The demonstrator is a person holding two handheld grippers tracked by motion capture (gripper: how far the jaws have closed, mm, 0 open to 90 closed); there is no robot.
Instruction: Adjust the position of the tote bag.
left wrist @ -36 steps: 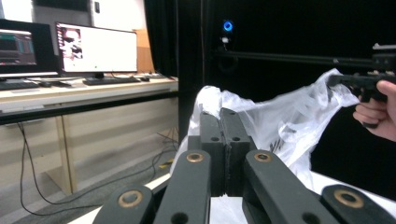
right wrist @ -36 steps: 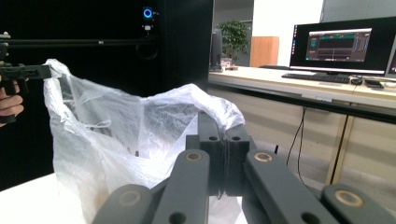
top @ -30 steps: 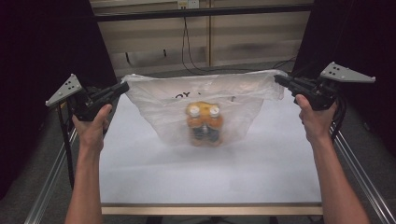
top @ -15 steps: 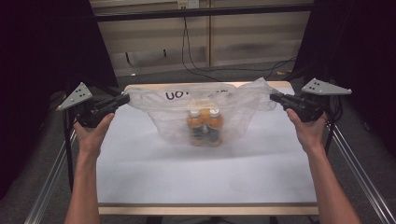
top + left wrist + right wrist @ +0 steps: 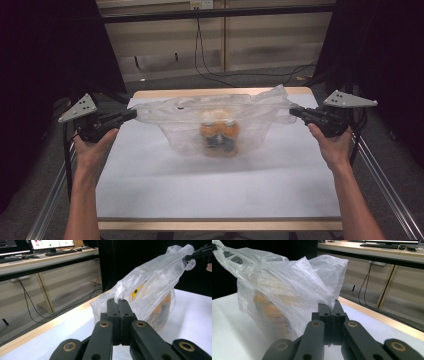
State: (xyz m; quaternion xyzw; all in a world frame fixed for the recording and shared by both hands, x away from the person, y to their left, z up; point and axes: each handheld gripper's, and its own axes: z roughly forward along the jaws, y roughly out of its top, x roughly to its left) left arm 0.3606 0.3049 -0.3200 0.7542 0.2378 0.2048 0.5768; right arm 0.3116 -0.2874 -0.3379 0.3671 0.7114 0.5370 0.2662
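Bag [image 5: 215,122] hangs stretched between your two grippers, over the white table [image 5: 200,190]. Your left gripper [image 5: 131,114] and right gripper [image 5: 294,112] each pinch one end tight. Something orange [image 5: 220,137] sits inside, between the jaws.

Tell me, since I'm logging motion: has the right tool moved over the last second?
Yes. The right tool has dropped toward the person, its tip now nearer the table's right edge, pulling the plastic bag flatter.

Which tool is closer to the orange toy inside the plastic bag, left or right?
Roughly equal; I can't tell. The left tool pinches one end of the plastic bag, the right tool the other, and the orange toy hangs about midway between them.
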